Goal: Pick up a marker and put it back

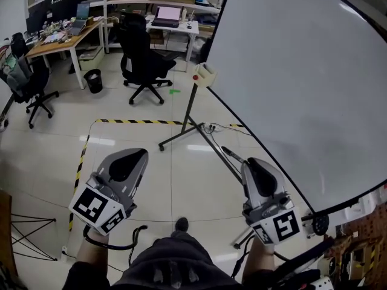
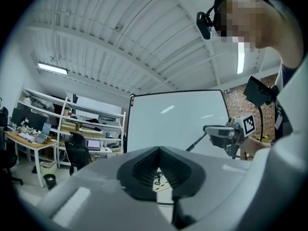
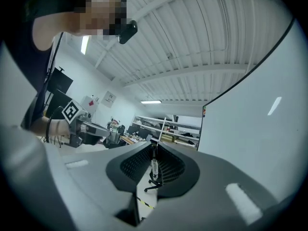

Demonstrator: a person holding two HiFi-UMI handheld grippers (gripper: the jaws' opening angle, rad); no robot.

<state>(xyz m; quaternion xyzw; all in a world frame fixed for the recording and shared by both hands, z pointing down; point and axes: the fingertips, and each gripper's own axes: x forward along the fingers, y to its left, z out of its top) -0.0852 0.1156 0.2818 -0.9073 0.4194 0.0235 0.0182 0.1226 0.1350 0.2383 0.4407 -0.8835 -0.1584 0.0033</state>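
Note:
A thin white marker with a dark upper end stands upright between the jaws of my right gripper, which is shut on it. In the head view the right gripper hovers above the floor beside the lower edge of the whiteboard, and the marker itself cannot be made out there. My left gripper hangs over the floor to the left, level with the right one. Its tips meet with nothing between them. A small beige holder sits at the whiteboard's far corner.
The whiteboard's metal stand spreads its legs across the floor between the grippers. Yellow-black tape marks a floor area. Black office chairs, desks and a bin stand further off. A wire frame sits at the lower left.

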